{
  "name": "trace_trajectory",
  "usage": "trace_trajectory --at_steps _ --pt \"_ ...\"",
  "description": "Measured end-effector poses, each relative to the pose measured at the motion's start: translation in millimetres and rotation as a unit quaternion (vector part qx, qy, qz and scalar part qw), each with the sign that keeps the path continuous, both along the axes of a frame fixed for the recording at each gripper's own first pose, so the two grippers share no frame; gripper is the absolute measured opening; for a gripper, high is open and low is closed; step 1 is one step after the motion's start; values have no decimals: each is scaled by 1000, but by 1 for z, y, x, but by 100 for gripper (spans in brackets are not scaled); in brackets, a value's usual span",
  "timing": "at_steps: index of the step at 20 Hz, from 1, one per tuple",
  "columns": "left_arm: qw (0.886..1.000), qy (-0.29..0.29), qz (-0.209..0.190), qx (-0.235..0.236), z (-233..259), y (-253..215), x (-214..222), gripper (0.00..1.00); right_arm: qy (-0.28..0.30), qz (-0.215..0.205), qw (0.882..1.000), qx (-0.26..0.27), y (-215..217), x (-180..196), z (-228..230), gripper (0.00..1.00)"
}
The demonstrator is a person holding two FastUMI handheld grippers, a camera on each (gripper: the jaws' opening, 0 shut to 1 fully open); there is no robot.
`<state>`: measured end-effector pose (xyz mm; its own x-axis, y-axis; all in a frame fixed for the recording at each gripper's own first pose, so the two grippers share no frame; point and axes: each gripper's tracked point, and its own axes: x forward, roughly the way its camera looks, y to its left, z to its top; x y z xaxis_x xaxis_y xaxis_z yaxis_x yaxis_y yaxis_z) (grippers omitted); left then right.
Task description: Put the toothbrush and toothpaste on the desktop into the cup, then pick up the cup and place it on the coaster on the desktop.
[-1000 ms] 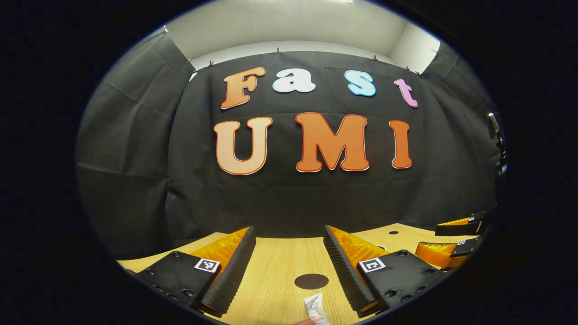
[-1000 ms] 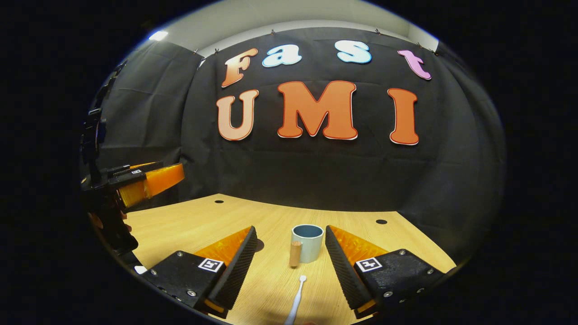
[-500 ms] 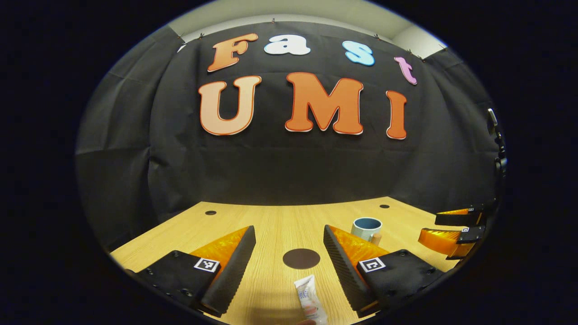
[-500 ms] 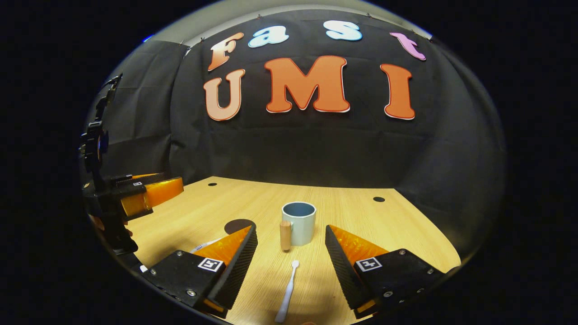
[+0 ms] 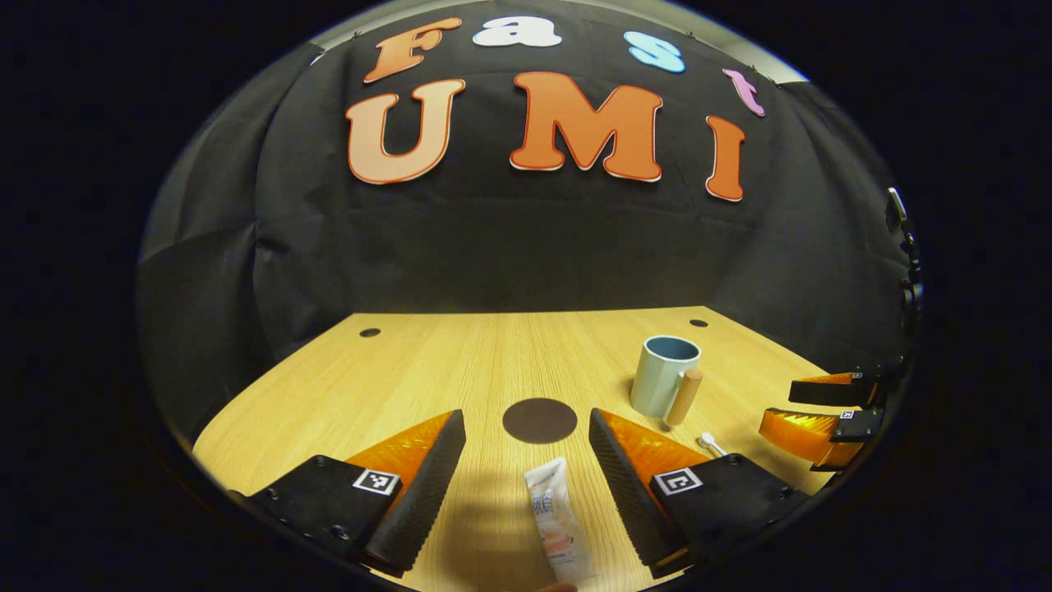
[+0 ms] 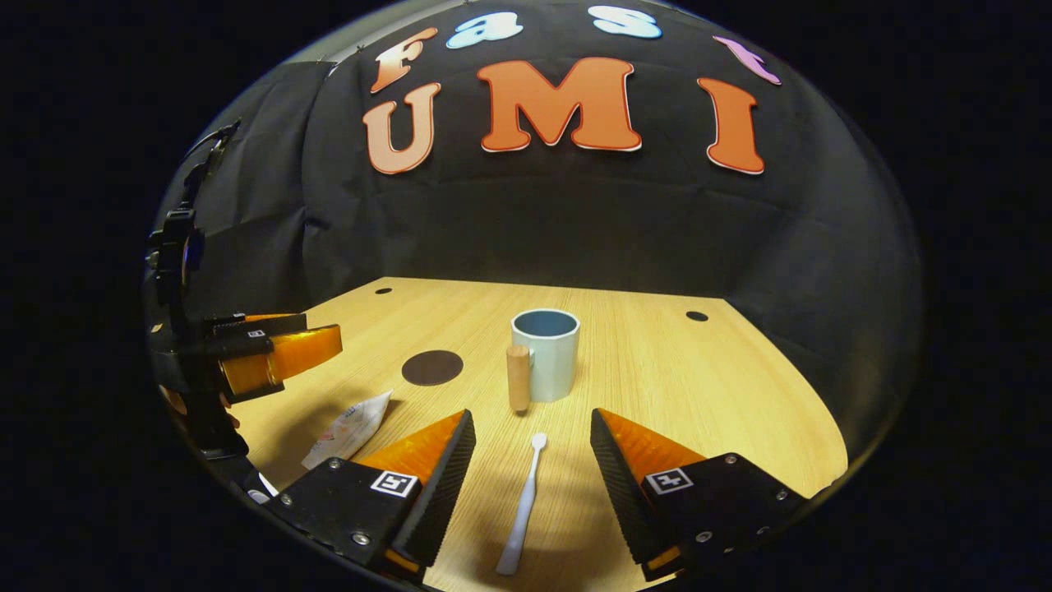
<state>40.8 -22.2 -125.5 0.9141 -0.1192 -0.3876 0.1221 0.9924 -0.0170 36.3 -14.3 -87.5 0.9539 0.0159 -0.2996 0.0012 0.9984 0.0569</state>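
We had both grippers over the desktop (image 6: pixel 699 386) with their fingers spread wide and nothing held: the left gripper (image 5: pixel 526 460) framed the toothpaste (image 5: pixel 557 526), lying flat at 6 o'clock in the left gripper view, and the right gripper (image 6: pixel 532 464) framed the toothbrush (image 6: pixel 521 510), lying flat with its head pointing up toward the cup (image 6: pixel 549 349). The cup stood upright at 12 o'clock from the toothbrush, its wooden handle (image 6: pixel 518 376) turned to our side; the dark coaster (image 6: pixel 432 367) lay at 10 o'clock from the cup, apart from it. We judged the main risks as follows: both items lay flat and thin, so the fingers could scrape the wood or pinch off-centre and let the item swing; the handle stood near the toothbrush head, and a careless lift could knock the cup over. Both grippers worked close together, so they could collide above the cup. Open desktop remained behind the cup toward the cloth wall (image 6: pixel 575 222); the desktop edge curved off at 3 o'clock.
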Motion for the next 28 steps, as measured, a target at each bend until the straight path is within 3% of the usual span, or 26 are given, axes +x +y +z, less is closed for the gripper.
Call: trace_trajectory --at_steps 13,17,21,22,23,25,26,28 --pt "994 112 -6 12 -55 -5 -12 96 103 7 995 8 13 -3 -60 85" --pt "991 134 -5 13 -71 -7 -17 96 115 12 993 14 18 -3 -64 71" --pt "988 153 -2 17 -87 -13 -19 96 135 5 991 16 19 -6 -65 69" --pt "987 161 -1 19 -92 -12 -21 96 140 2 990 19 20 -7 -64 63" --pt "985 169 2 21 -98 -12 -23 96 144 2 989 20 21 -8 -64 68" --pt "983 182 4 17 -105 -12 -26 96 150 3 989 19 20 -7 -60 68" --pt "982 190 -1 9 -108 -16 -28 96 152 3 988 18 20 -8 -58 68" --pt "980 199 2 11 -113 -17 -29 83 159 4 987 15 21 -9 -57 68"
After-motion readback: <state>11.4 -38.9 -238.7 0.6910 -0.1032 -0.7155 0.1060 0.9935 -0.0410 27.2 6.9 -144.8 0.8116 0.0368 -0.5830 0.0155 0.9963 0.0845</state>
